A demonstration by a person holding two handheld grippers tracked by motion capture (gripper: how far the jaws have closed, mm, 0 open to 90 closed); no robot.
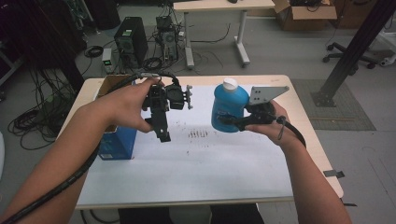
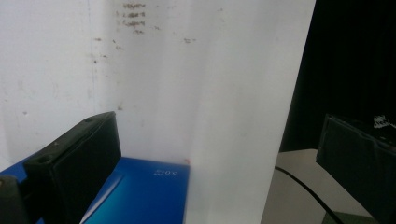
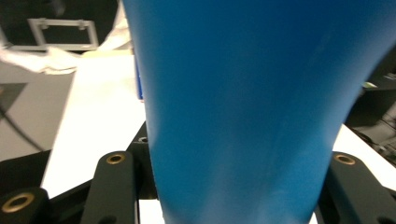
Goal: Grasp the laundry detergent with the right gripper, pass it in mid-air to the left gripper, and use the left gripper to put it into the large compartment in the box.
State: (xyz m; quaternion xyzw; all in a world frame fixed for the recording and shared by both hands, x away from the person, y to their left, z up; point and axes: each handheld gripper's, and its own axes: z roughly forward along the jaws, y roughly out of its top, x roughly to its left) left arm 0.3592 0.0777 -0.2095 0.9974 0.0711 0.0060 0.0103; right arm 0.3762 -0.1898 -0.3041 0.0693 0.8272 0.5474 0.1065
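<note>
My right gripper (image 1: 229, 120) is clamped on a blue bottle (image 1: 229, 108) with a white cap (image 1: 229, 84), holding it upright in the air above the white tabletop (image 1: 201, 158); in the right gripper view the bottle's blue body (image 3: 252, 112) sits between the two black jaws. My left gripper (image 1: 163, 133) hangs above the tabletop with its jaws apart and nothing between them, near a blue box (image 1: 116, 142) at the tabletop's left edge.
</note>
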